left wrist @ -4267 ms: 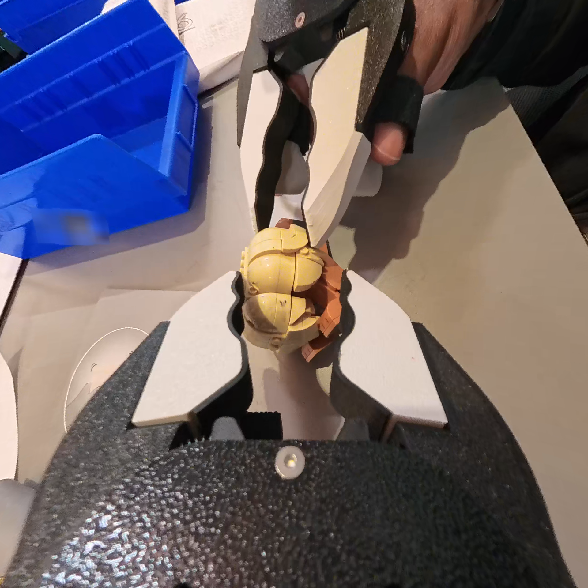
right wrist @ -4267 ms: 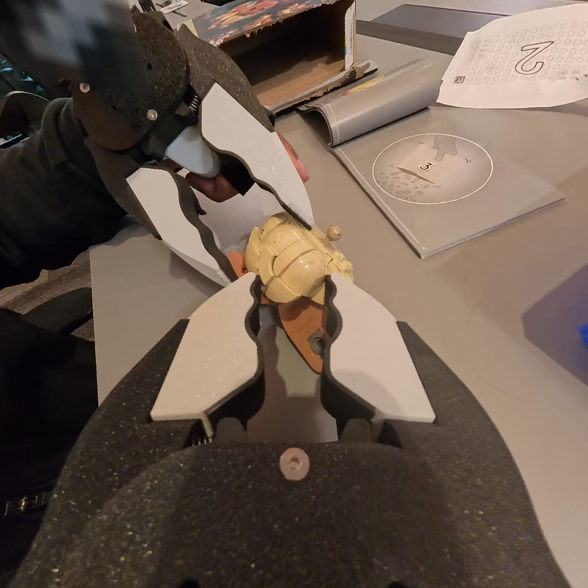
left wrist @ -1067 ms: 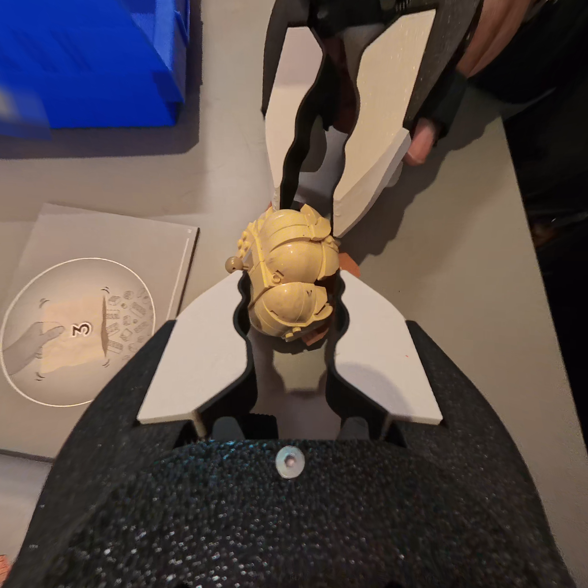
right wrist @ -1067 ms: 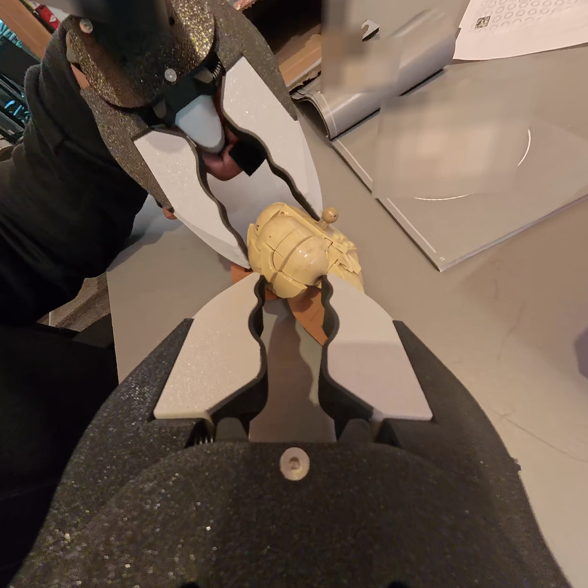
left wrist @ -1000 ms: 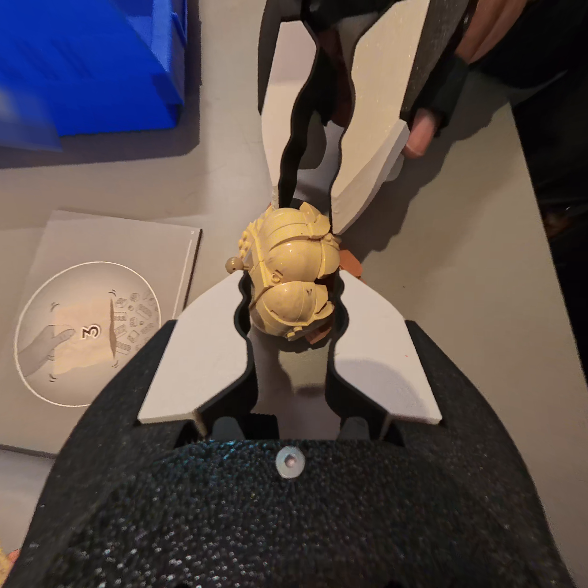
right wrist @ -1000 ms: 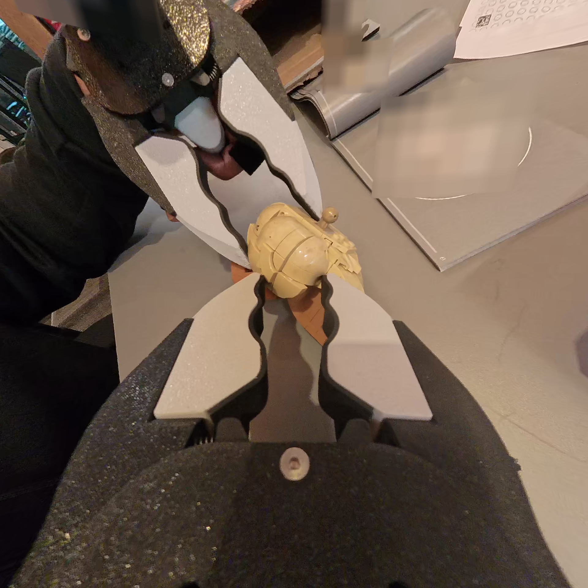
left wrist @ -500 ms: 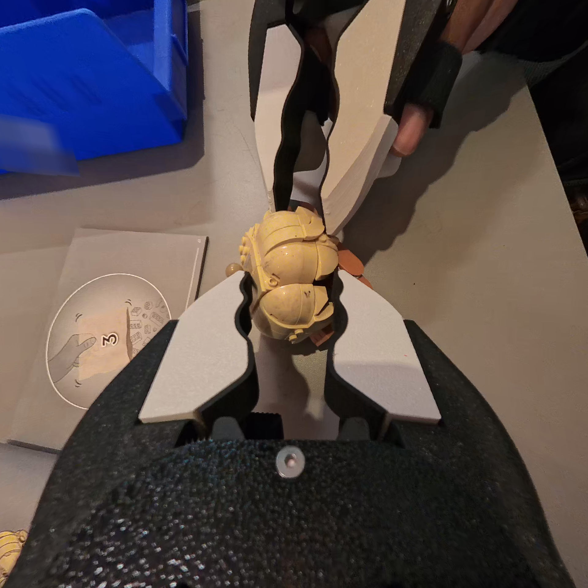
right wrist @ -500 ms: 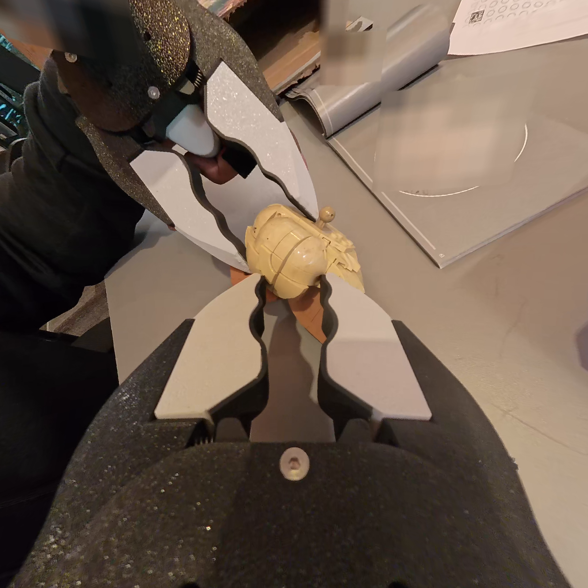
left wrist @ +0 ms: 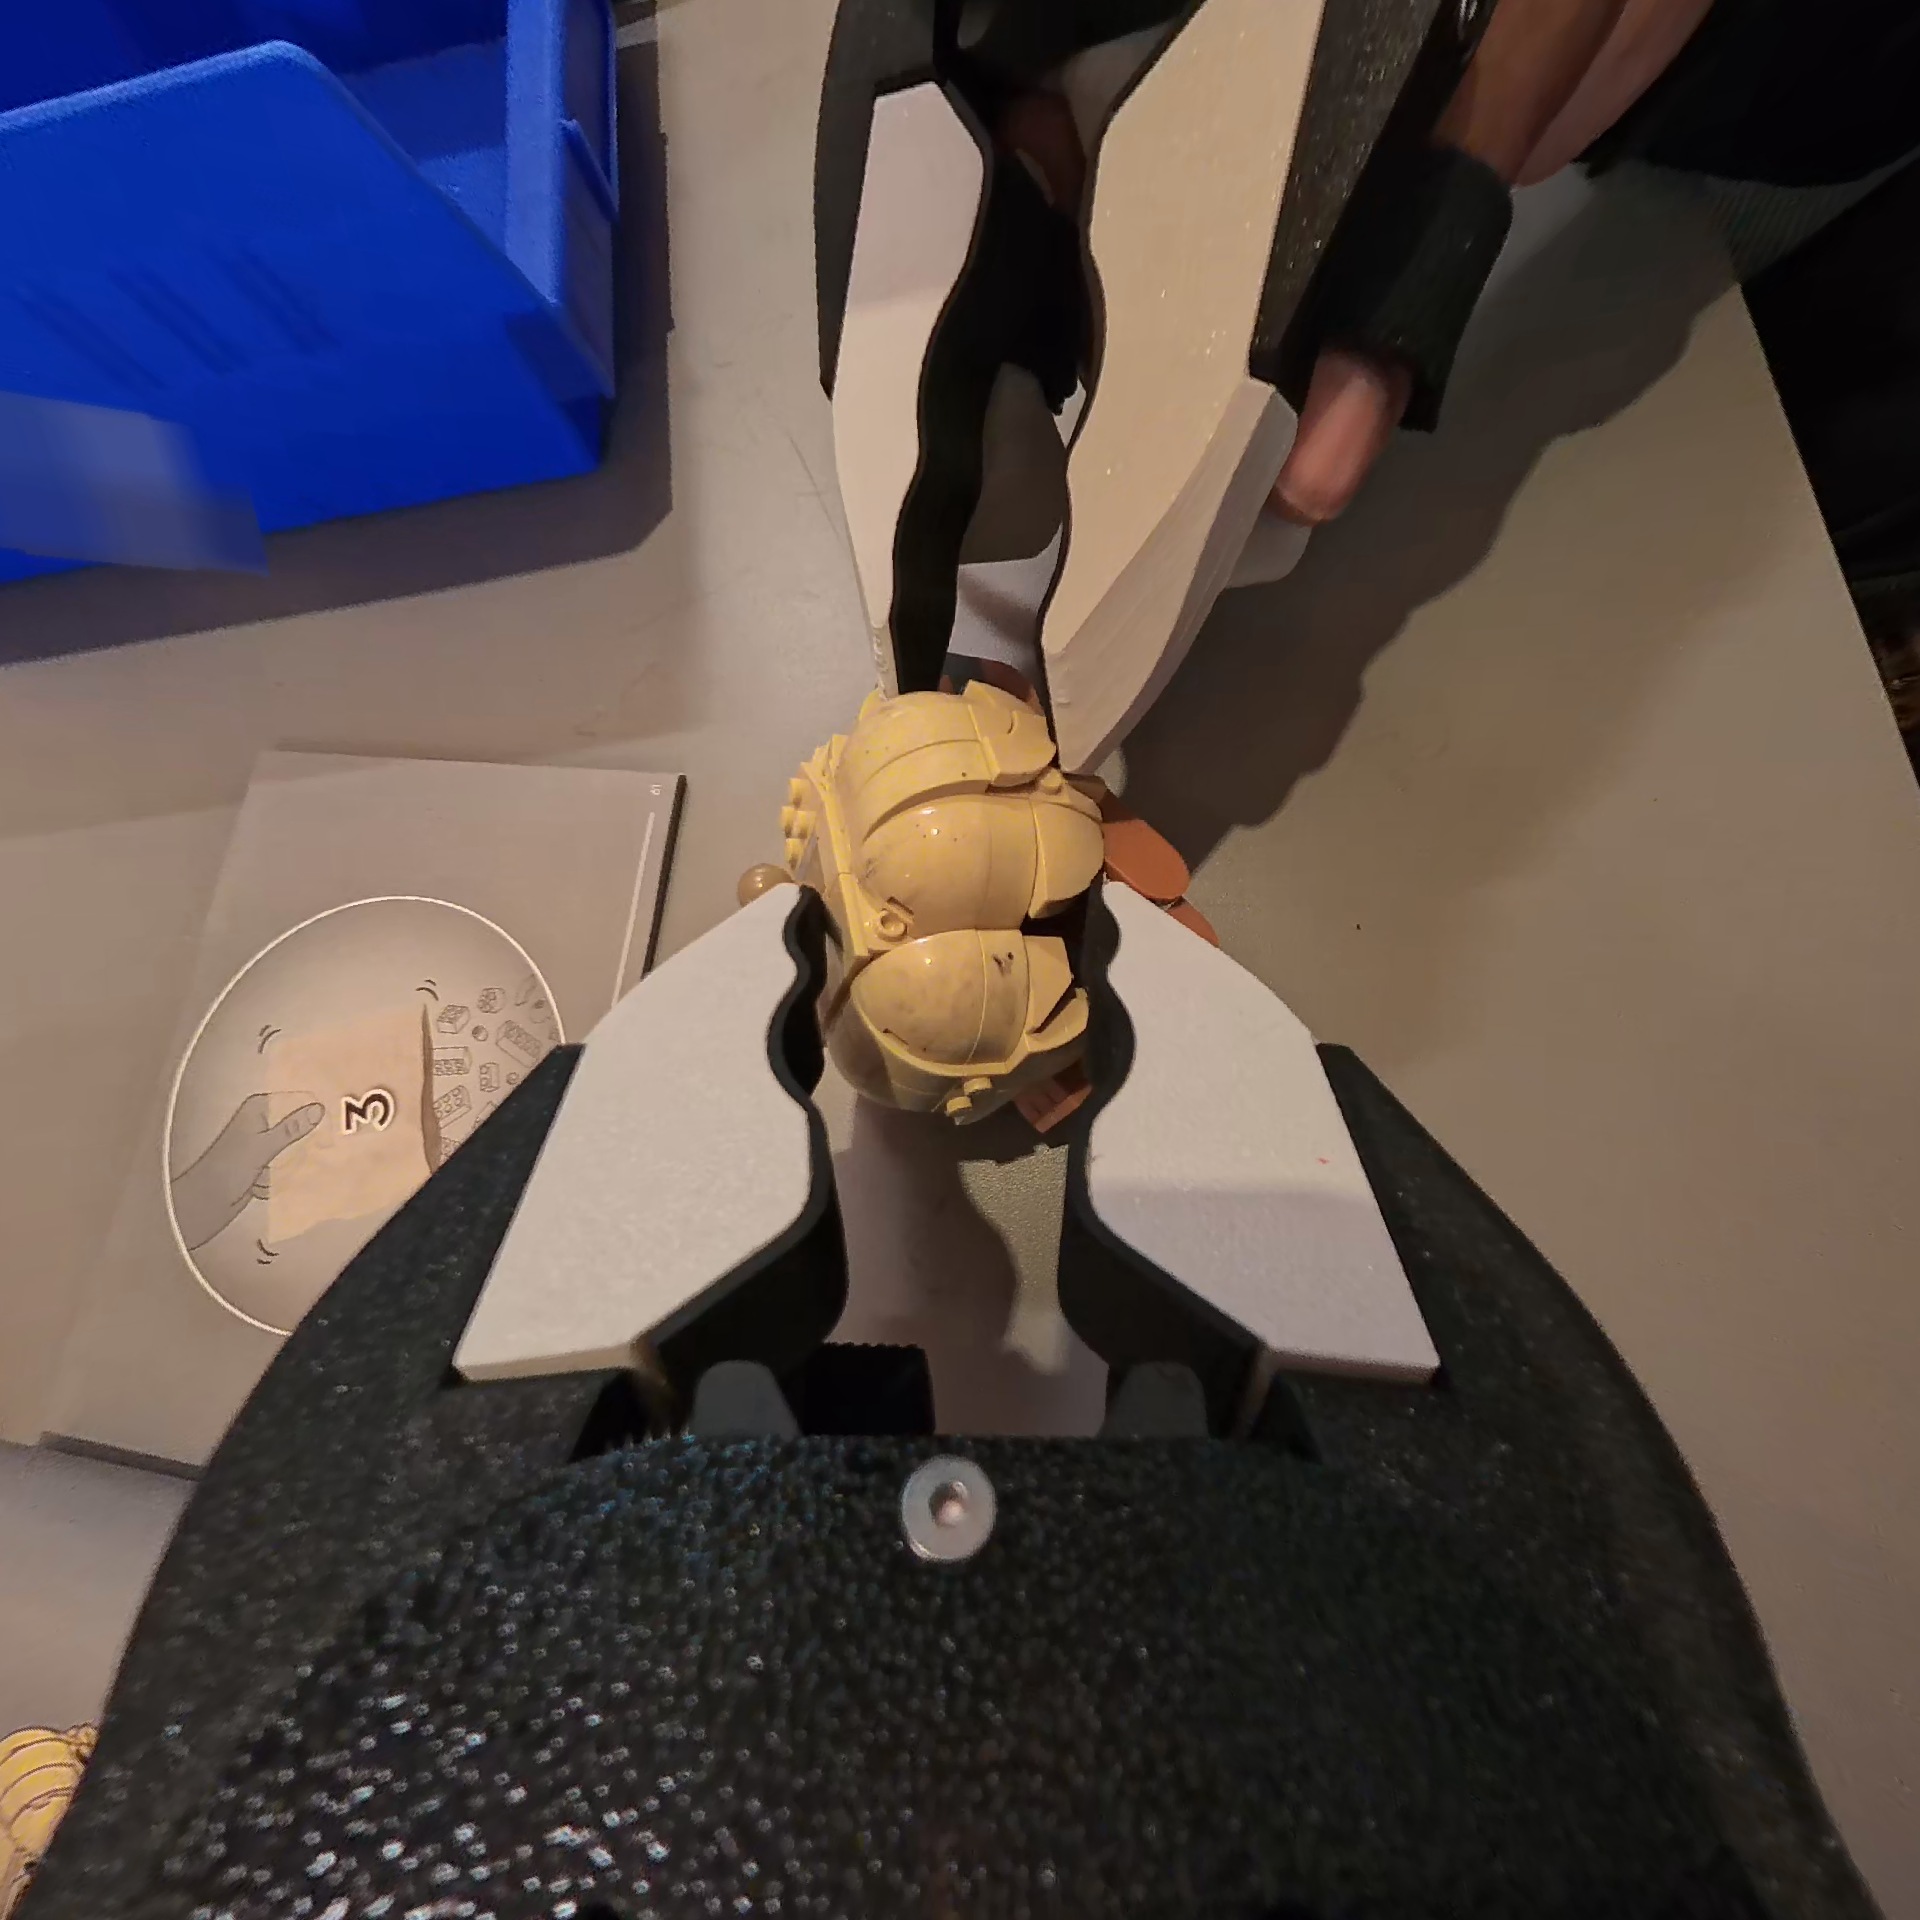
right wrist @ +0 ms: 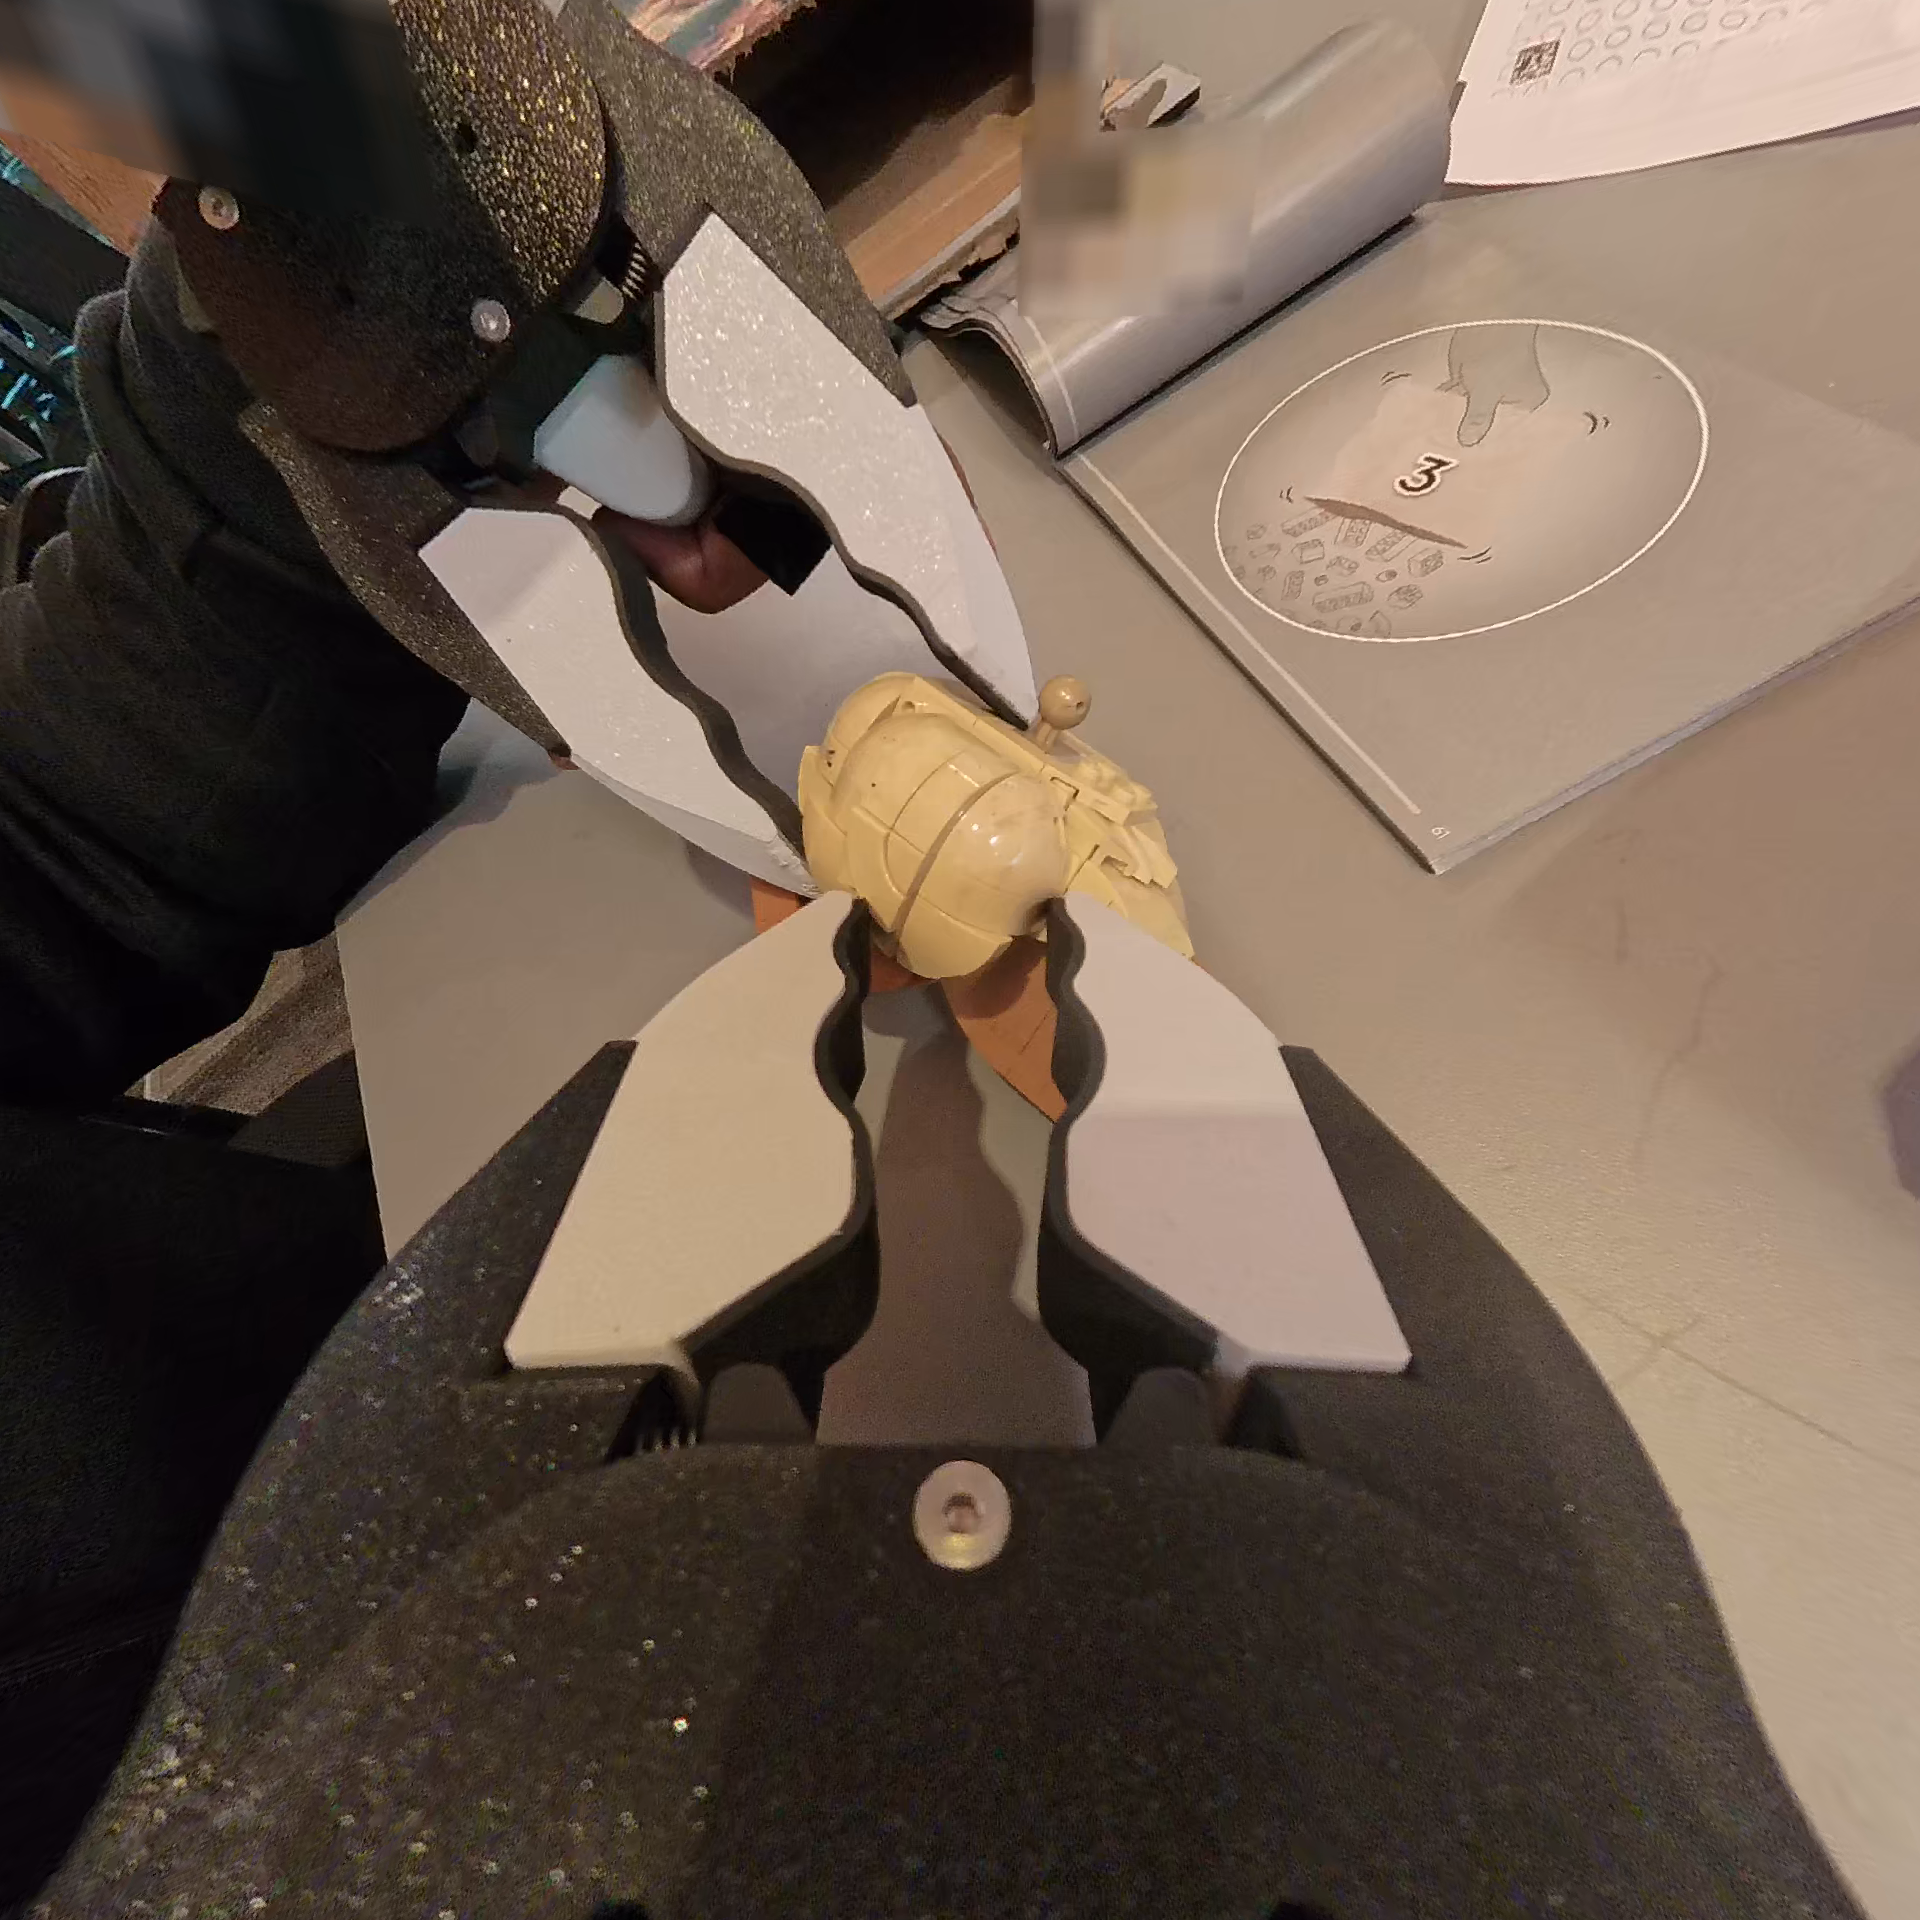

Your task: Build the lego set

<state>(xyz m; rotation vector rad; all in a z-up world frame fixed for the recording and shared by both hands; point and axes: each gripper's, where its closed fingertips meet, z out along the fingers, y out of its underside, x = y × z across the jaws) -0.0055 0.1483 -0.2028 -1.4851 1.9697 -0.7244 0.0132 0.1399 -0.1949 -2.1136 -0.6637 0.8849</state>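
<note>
A tan, rounded brick-built model with reddish-brown parts underneath hangs above the grey table, held from both ends. My left gripper is shut on its near end, both pads against its sides. The right gripper comes in from the top of the left wrist view and clamps the far end. In the right wrist view, my right gripper is shut on the model, and the left gripper grips it from the upper left. A small ball-tipped stud sticks up from the model.
Blue bins stand at the far left. An open grey booklet lies left of the model and also shows in the right wrist view. A cardboard box and a white sheet lie behind. Another tan piece lies at the lower left. Both grippers' tips are close together, under 4 cm apart. The left tips stand about 20 cm off the tan piece.
Both grippers have kept their hold on the model. The pair has shifted a little over the table, so the booklet and the blue bins sit further right in the left wrist view.
</note>
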